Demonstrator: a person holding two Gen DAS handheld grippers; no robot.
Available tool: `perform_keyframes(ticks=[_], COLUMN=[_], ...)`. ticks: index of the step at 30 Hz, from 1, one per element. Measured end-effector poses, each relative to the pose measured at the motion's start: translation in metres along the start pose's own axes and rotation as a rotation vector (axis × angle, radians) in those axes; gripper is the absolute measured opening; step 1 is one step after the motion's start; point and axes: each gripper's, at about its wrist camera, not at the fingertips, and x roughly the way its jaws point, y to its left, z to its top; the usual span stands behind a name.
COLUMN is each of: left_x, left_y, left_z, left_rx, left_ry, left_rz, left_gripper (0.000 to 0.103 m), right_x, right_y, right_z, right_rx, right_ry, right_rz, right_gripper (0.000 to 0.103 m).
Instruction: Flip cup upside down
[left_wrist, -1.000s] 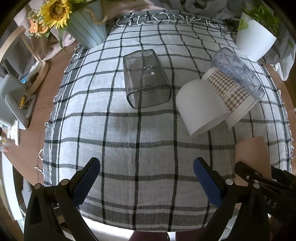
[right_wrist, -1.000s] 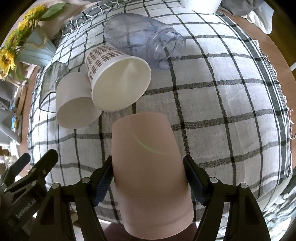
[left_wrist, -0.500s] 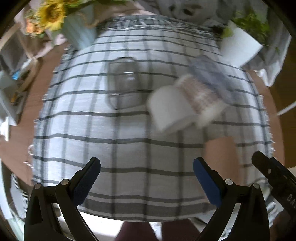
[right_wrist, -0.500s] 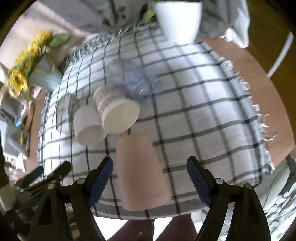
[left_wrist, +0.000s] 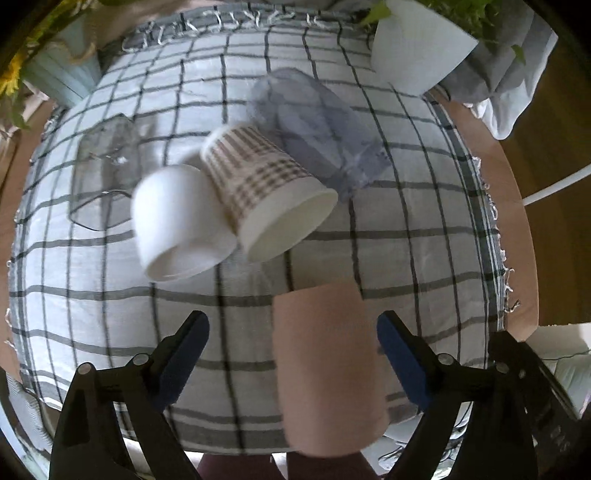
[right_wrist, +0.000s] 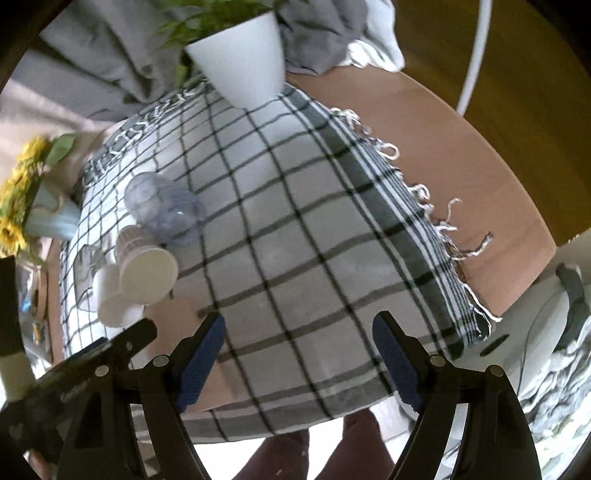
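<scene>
The left gripper (left_wrist: 291, 363) stands wide open, its blue-padded fingers holding nothing. Between them, nearer the right-hand finger but touching neither, is the tall pale-pink plastic cup (left_wrist: 327, 369). It rests on the grey-and-white checked cloth (left_wrist: 406, 240) that covers the round wooden worktop (left_wrist: 513, 221), close to the near edge. The right gripper (right_wrist: 299, 356) is likewise fully spread and empty, raised over bare cloth and angled away from the cups; only a sliver of the pink cup (right_wrist: 173, 314) shows at its left.

The main risk, as I judge it, is an off-centre closure: the cup sits toward one finger, so that pad would meet it first and push or tip the light cup toward the nearby edge. Motion blur also suggests the left gripper is moving quickly, which could cause a glancing contact.

The pink cup appears to stand with its long axis roughly vertical and its wider end toward the camera, though blur leaves it unclear which end is the mouth. Beyond it, lying on their sides in a cluster, are a plain white paper cup (left_wrist: 177, 225), a checked-pattern paper cup (left_wrist: 266, 192), a bluish clear plastic tumbler (left_wrist: 317, 125) and a smoky clear square glass (left_wrist: 103, 173).
</scene>
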Motion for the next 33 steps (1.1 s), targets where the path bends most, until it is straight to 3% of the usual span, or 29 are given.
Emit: perform_keyframes(ticks=[4, 10, 12, 16, 23, 29, 33], left_x=[0.015, 0.031, 0.03, 0.014, -0.025, -0.036, -0.041], left_y=[-0.005, -0.008, -0.009, -0.015, -0.033, -0.039, -0.04], left_z=[0.005, 0.007, 0.007, 0.007, 0.003, -0.025, -0.049], left_rx=[-0.015, -0.033, -0.04, -0.013, 0.092, 0.169, 0.187], left_ry=[0.033, 0.095, 0.093, 0.03, -0.164, -0.237, -0.241], left_rz=[0.016, -0.026, -0.028, -0.012, -0.011, 0.001, 0.004], left_gripper=[0.081, 0.064, 0.064, 0.063, 0.063, 0.063, 0.063], right_x=[0.004, 0.013, 0.015, 0.016, 0.005, -0.004, -0.005], right_y=[-0.012, -0.019, -0.02, -0.02, -0.023, -0.023, -0.022], right_z=[0.003, 0.009, 0.01, 0.011, 0.015, 0.013, 0.006], right_rx=[0.02, 0.023, 0.028, 0.019, 0.016, -0.02, -0.06], right_ry=[0.01, 0.026, 0.035, 0.034, -0.003, -0.039, -0.036], right_rz=[0.007, 0.015, 0.019, 0.027, 0.034, -0.003, -0.023], right_gripper=[0.082, 0.082, 0.082, 0.082, 0.082, 0.082, 0.082])
